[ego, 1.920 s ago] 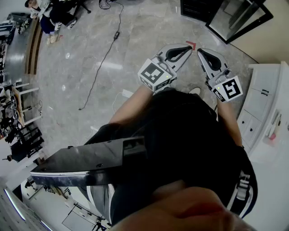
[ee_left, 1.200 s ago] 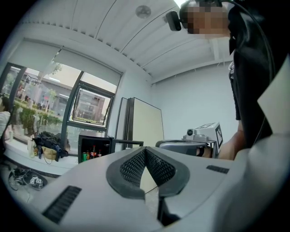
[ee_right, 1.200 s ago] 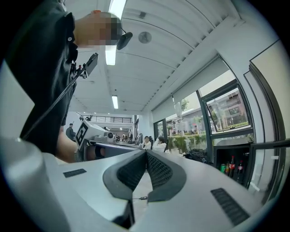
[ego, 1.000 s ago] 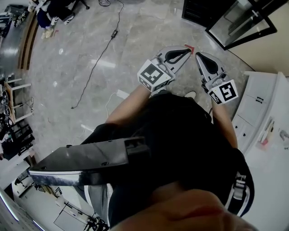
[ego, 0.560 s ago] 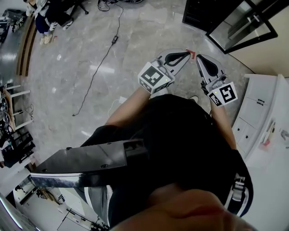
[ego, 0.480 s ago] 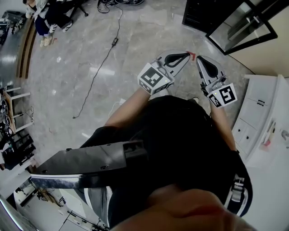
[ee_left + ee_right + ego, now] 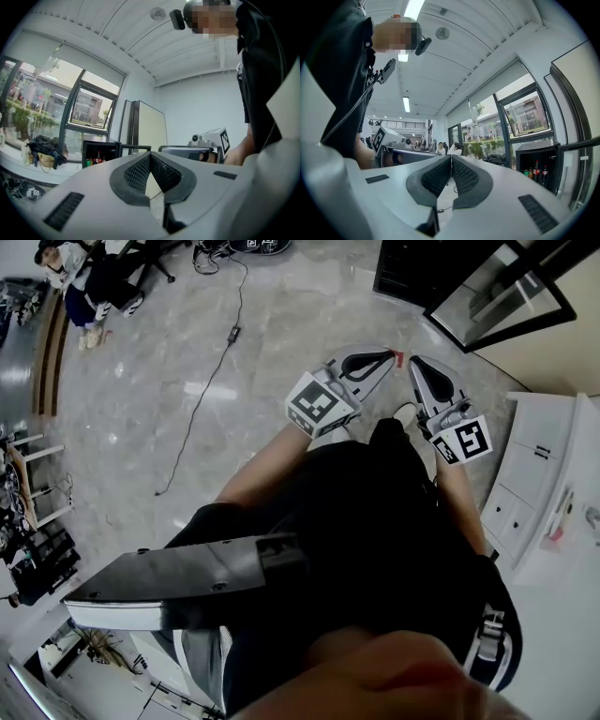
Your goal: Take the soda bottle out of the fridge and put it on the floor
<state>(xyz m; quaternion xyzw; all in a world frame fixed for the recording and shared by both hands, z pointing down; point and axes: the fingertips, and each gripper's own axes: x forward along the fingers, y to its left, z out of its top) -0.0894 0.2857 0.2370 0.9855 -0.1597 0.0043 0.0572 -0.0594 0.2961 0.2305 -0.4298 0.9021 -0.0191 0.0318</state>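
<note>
Left gripper (image 7: 150, 157): clenched on nothing, its dark ribbed pads meeting at the tip; held level.
Right gripper (image 7: 451, 158): also clenched and bare, just beside the left one in the head view, both held out in front of the person's body.
Soda bottle (image 7: 543, 173): inside the fridge (image 7: 536, 149), well apart from both grippers, ahead and to the right in the right gripper view. Neither gripper touches it.
Bottle's look: a small, dark, upright bottle with a red band. A similar bottle stands just beside it, with cans to their left. Which one is the task's own bottle cannot be told at this distance.
Fridge: a low black box on the floor (image 7: 281, 324), its dark inside showing.
Fridge door (image 7: 497, 287): glass in a black frame, swung wide open toward the right.
Edges: white cabinet (image 7: 548, 474) with drawers along the person's right.
Open room: pale polished stone floor lies bare between the grippers and the fridge. A thin black cable (image 7: 202, 381) trails across it, well to the left.
</note>
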